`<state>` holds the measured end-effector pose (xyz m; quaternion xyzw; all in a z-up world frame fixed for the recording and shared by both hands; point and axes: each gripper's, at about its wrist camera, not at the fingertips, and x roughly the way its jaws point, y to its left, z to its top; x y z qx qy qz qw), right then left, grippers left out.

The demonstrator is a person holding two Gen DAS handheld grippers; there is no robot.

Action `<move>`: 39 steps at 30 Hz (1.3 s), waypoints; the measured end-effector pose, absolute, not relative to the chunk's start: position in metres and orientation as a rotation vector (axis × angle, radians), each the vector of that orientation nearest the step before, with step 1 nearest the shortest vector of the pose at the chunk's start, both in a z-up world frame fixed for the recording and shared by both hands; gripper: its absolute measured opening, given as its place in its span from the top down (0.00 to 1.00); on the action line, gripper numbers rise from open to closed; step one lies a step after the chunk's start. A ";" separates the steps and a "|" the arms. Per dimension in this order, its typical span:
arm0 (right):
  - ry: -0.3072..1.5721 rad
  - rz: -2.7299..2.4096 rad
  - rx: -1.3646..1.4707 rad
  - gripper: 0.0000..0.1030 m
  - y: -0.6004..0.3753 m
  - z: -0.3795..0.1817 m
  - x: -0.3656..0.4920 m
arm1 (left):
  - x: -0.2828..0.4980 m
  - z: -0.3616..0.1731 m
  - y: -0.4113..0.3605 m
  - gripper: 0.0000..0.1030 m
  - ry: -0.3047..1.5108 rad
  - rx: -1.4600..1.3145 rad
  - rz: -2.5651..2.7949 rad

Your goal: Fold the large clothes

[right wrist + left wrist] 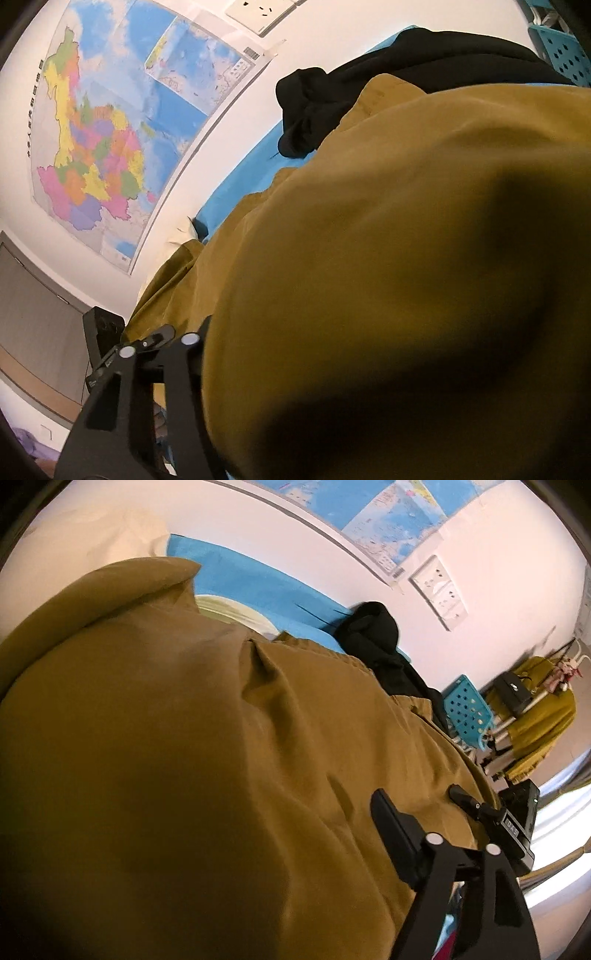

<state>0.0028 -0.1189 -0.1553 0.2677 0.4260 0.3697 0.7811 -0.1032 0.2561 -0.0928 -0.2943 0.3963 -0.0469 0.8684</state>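
A large mustard-brown garment (184,738) lies spread over a blue-covered surface (240,576) and fills most of both views (369,258). My left gripper (417,792) stands open at the lower right of its view. Its two black fingers (391,823) rest just over the cloth near the garment's edge, and nothing is pinched between them. My right gripper (151,314) is at the lower left of its view with its jaws apart. One finger (98,328) shows beside the garment's edge; the cloth drapes over most of the other finger.
A crumpled black garment (369,635) (369,74) lies on the blue surface (243,177) against the white wall. A map (110,129) and a socket plate (439,590) are on the wall. A blue perforated chair (467,709) and a rack with yellow clothing (535,716) stand beyond.
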 end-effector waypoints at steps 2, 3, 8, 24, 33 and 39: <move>0.900 0.805 0.566 0.65 -0.117 -0.153 0.002 | -0.101 -0.093 0.256 0.45 0.844 -0.592 -0.060; 0.889 0.810 0.568 0.70 -0.118 -0.152 0.001 | -0.101 -0.092 0.256 0.50 0.849 -0.594 -0.050; 0.821 0.844 0.553 0.81 -0.121 -0.133 -0.007 | -0.107 -0.079 0.252 0.65 0.847 -0.551 -0.039; 0.943 0.855 0.567 0.62 -0.123 -0.155 -0.021 | -0.115 -0.089 0.249 0.25 0.881 -0.593 -0.169; 0.767 0.905 0.458 0.81 -0.118 -0.104 -0.035 | -0.117 -0.062 0.246 0.63 0.858 -0.503 -0.091; 0.712 0.923 0.391 0.81 -0.111 -0.076 -0.042 | -0.124 -0.035 0.245 0.65 0.800 -0.456 -0.097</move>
